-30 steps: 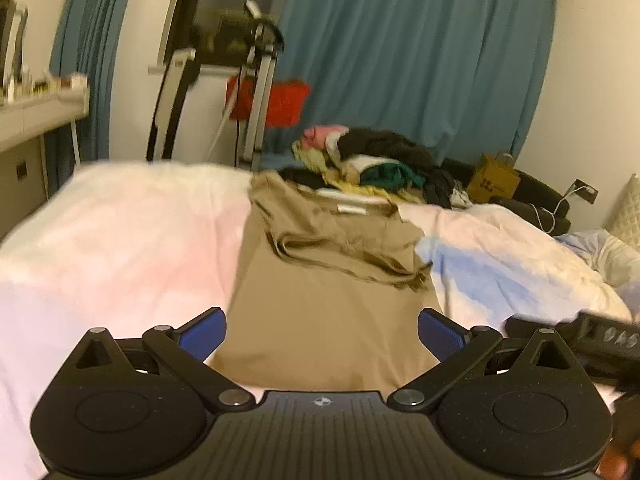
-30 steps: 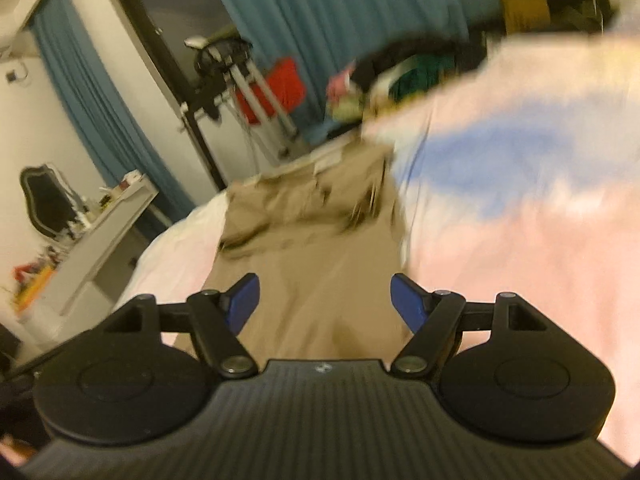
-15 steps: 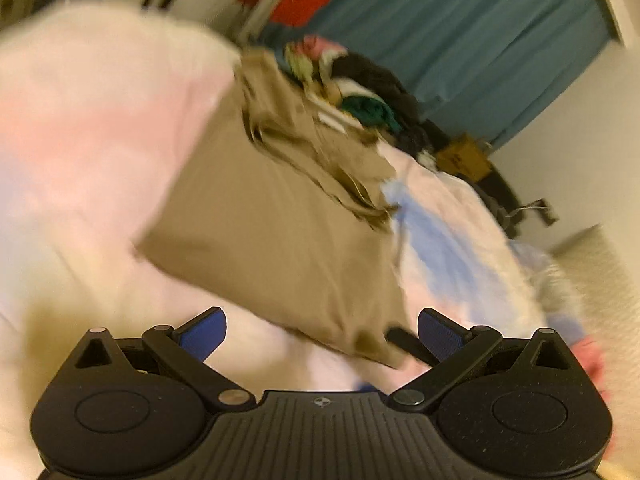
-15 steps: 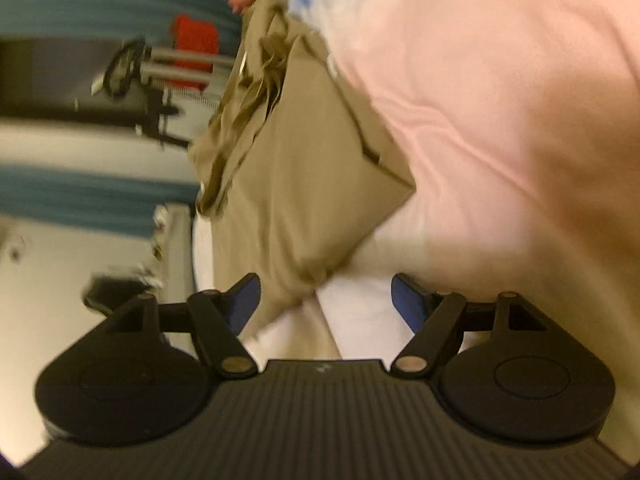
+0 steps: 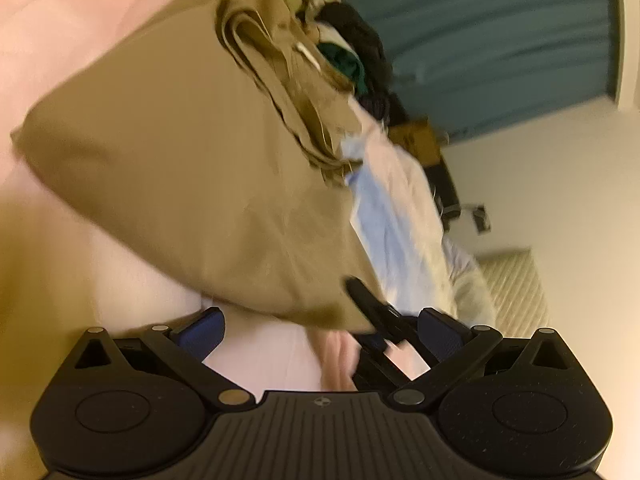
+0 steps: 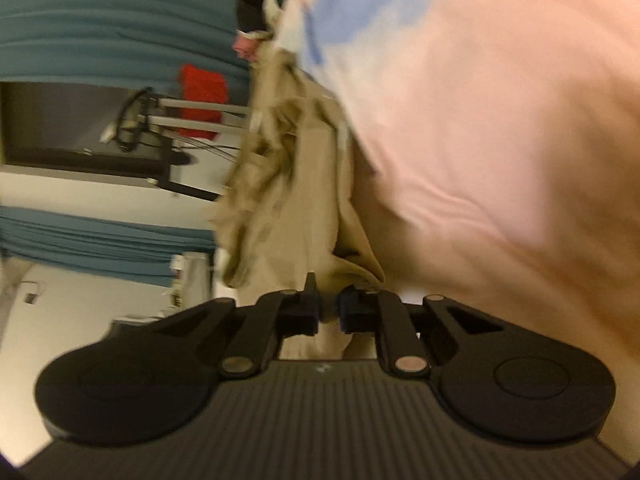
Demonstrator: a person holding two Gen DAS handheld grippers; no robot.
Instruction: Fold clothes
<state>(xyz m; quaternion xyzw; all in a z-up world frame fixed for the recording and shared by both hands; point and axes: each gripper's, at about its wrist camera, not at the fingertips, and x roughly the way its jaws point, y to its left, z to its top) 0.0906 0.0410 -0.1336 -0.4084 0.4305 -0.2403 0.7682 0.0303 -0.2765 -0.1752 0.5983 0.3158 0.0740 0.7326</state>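
A tan garment (image 5: 192, 160) lies partly folded on the pink and blue bed cover (image 5: 48, 40), its bunched top end toward the far side. My left gripper (image 5: 320, 330) is open just short of the garment's near hem. My right gripper (image 6: 329, 312) is shut on the garment's near corner (image 6: 348, 264), with tan cloth pinched between its blue pads. The right gripper's dark fingers (image 5: 368, 300) show in the left wrist view at the hem's right corner. Both views are tilted and blurred.
A heap of mixed clothes (image 5: 344, 40) lies past the garment, before a teal curtain (image 5: 500, 40). A cardboard box (image 5: 416, 140) sits by the wall. A metal stand and a red item (image 6: 202, 100) show at the left of the right wrist view.
My right gripper has gone from open to shut on the garment's near corner. Both grippers have dropped closer to the near hem and rolled, so the views tilt.
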